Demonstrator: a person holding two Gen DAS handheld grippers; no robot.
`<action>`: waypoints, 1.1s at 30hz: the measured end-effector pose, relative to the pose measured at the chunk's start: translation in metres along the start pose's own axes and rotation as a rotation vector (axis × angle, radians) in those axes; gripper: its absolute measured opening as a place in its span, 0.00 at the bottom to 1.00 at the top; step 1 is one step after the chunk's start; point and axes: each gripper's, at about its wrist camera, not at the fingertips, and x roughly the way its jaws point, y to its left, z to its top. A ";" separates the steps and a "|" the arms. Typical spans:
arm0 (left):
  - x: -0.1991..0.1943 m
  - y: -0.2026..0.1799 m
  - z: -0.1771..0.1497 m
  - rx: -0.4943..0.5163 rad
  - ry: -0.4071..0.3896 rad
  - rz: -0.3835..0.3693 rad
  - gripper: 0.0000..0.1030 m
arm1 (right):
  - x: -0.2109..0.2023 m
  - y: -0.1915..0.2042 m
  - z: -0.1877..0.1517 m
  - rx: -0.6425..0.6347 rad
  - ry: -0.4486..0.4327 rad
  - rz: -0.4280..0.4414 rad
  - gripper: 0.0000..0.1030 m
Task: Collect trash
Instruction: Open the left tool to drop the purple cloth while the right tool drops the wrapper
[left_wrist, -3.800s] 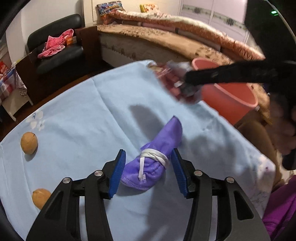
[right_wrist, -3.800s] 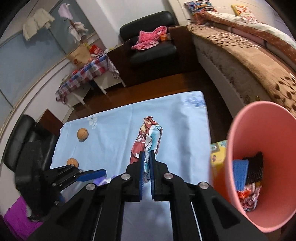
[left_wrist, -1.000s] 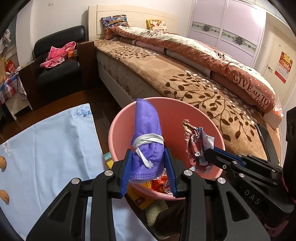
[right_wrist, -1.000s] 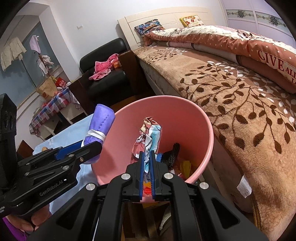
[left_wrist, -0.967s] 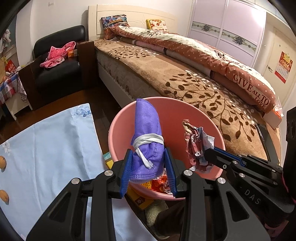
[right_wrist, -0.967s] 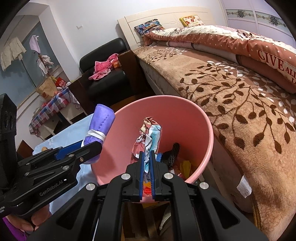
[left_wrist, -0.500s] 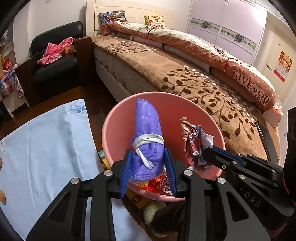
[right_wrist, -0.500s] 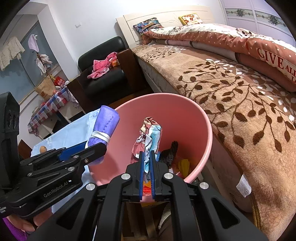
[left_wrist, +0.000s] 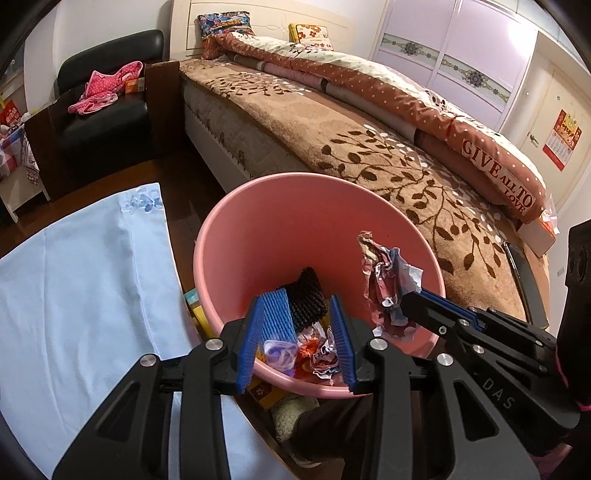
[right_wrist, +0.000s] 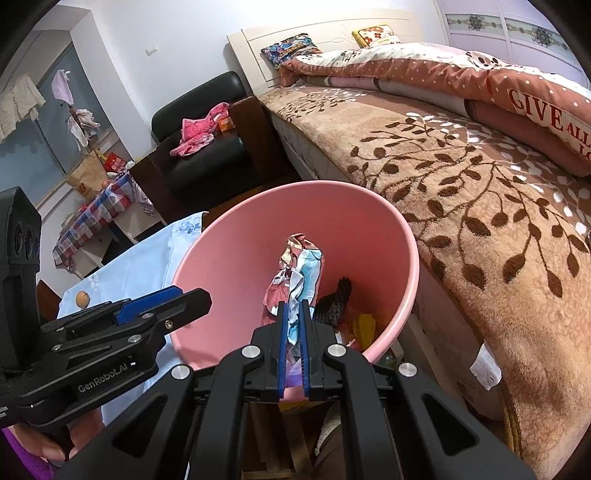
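A pink bin (left_wrist: 207, 236) stands between the blue-clothed table and the bed. My left gripper (left_wrist: 299, 339) hangs over its near rim. Its jaws are opening and nothing is between the blue pads. The purple bundle (left_wrist: 277, 350) lies at the bottom of the bin among other scraps. My right gripper (right_wrist: 291, 332) is shut on a crumpled colourful wrapper (right_wrist: 299, 273) and holds it above the bin (right_wrist: 410, 236). In the left wrist view the wrapper (left_wrist: 384, 280) and the right gripper (left_wrist: 404, 301) show over the bin's right side. The left gripper (right_wrist: 192, 295) sits by the bin's left rim.
A black knitted piece (left_wrist: 306, 295) and bright scraps lie in the bin. The table's light blue cloth (left_wrist: 85, 280) is to the left, with a round brown fruit (right_wrist: 82, 298) on it. The bed (left_wrist: 388, 155) runs close behind and right. A black armchair (left_wrist: 107, 114) stands far left.
The left jaws have spread apart, and the purple bundle that stood between them has dropped into the bin. The right gripper still holds the wrapper in the same place.
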 end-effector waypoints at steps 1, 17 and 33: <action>0.000 0.000 0.000 -0.002 0.000 0.000 0.44 | 0.001 -0.001 0.000 0.001 0.000 -0.001 0.06; -0.005 0.002 -0.002 -0.022 -0.016 0.027 0.45 | -0.001 -0.007 -0.004 0.021 -0.009 -0.017 0.17; -0.027 0.001 -0.002 -0.020 -0.083 0.058 0.45 | -0.021 0.014 -0.012 -0.052 -0.067 -0.009 0.43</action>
